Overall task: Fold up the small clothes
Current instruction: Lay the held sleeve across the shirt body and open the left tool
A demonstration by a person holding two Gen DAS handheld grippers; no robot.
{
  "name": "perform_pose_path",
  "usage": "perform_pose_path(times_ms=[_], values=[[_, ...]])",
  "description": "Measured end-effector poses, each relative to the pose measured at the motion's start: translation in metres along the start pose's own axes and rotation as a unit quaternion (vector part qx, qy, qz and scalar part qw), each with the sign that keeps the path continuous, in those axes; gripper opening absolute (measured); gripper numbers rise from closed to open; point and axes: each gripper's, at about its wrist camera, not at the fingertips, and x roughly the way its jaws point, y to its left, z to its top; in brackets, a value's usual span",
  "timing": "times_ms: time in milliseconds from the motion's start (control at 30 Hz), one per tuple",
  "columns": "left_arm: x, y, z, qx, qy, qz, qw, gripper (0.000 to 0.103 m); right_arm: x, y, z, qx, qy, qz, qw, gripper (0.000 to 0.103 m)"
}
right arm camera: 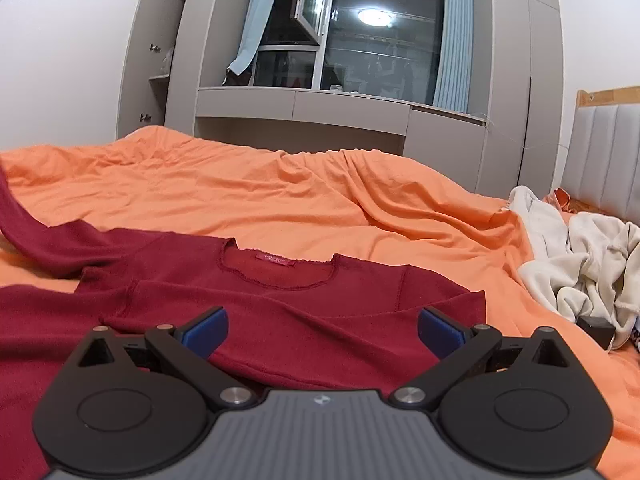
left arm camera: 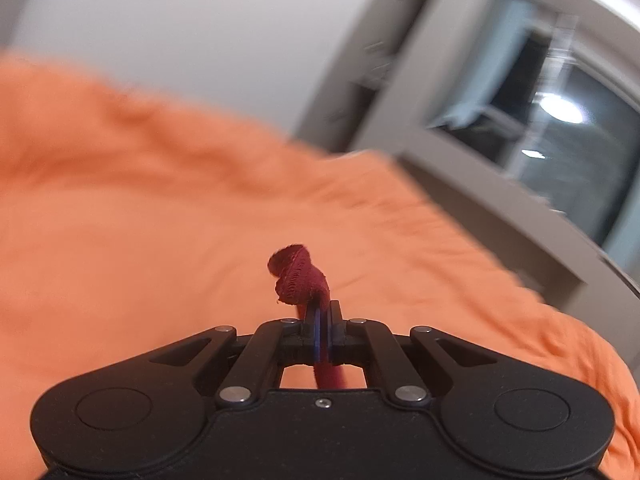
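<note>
A dark red long-sleeved shirt (right arm camera: 280, 300) lies flat on the orange bed sheet (right arm camera: 280, 196), neckline with a pink label facing away from me. Its right sleeve is folded across the chest. Its left sleeve (right arm camera: 24, 224) rises off the bed toward the upper left. My left gripper (left arm camera: 322, 312) is shut on the red sleeve cuff (left arm camera: 298, 276), which sticks up between the jaws above the sheet (left arm camera: 160, 220). My right gripper (right arm camera: 322, 330) is open and empty, just above the shirt's lower body.
A heap of cream-white clothes (right arm camera: 580, 256) lies at the right on the bed, with a small black object (right arm camera: 596, 330) beside it. A padded headboard (right arm camera: 604, 156) stands at the far right. Grey cabinets (right arm camera: 340, 120) and a window (right arm camera: 380, 32) lie beyond the bed.
</note>
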Motion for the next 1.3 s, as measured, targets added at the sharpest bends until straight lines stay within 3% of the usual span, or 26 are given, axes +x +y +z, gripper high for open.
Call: perform_pose_path(times_ms=[167, 300, 433, 567, 733, 833, 933, 1033, 1100, 1133, 1200, 1267, 1300], values=[[-0.035, -0.095, 0.007, 0.079, -0.026, -0.094, 0.9921, 0.002, 0.002, -0.009, 0.001, 0.017, 0.003, -0.009, 1.000, 0.103], [-0.053, -0.175, -0.006, 0.154, -0.025, -0.153, 0.9759, 0.002, 0.001, -0.023, 0.004, 0.045, 0.007, -0.033, 0.998, 0.103], [-0.069, -0.239, -0.042, 0.195, -0.004, -0.204, 0.9594, 0.002, 0.003, -0.045, 0.005, 0.076, 0.016, -0.073, 0.994, 0.103], [-0.076, -0.285, -0.103, 0.231, 0.039, -0.244, 0.9412, 0.002, 0.008, -0.069, 0.003, 0.100, 0.030, -0.117, 0.988, 0.103], [-0.084, -0.314, -0.196, 0.290, 0.098, -0.274, 0.9116, 0.002, 0.013, -0.092, -0.001, 0.138, 0.034, -0.137, 0.980, 0.103], [-0.081, -0.319, -0.245, 0.303, 0.132, -0.282, 0.9008, 0.002, 0.013, -0.100, -0.002, 0.150, 0.034, -0.140, 0.978, 0.103], [-0.078, -0.321, -0.276, 0.312, 0.157, -0.290, 0.8913, 0.002, 0.013, -0.103, -0.001, 0.156, 0.031, -0.139, 0.977, 0.103], [-0.086, -0.323, -0.299, 0.339, 0.174, -0.303, 0.8735, 0.003, 0.014, -0.105, -0.001, 0.163, 0.031, -0.131, 0.977, 0.103], [-0.087, -0.326, -0.310, 0.359, 0.201, -0.312, 0.8564, 0.006, 0.015, -0.104, -0.001, 0.165, 0.033, -0.128, 0.977, 0.103], [-0.088, -0.326, -0.314, 0.360, 0.211, -0.314, 0.8526, 0.010, 0.016, -0.103, -0.001, 0.165, 0.034, -0.127, 0.978, 0.103], [-0.086, -0.324, -0.314, 0.351, 0.227, -0.320, 0.8503, 0.021, 0.017, -0.101, -0.001, 0.164, 0.035, -0.125, 0.978, 0.103], [-0.086, -0.317, -0.302, 0.334, 0.242, -0.325, 0.8514, 0.046, 0.018, -0.101, -0.001, 0.167, 0.036, -0.120, 0.978, 0.103], [-0.086, -0.314, -0.297, 0.325, 0.247, -0.325, 0.8530, 0.054, 0.018, -0.100, -0.002, 0.170, 0.037, -0.116, 0.978, 0.103]])
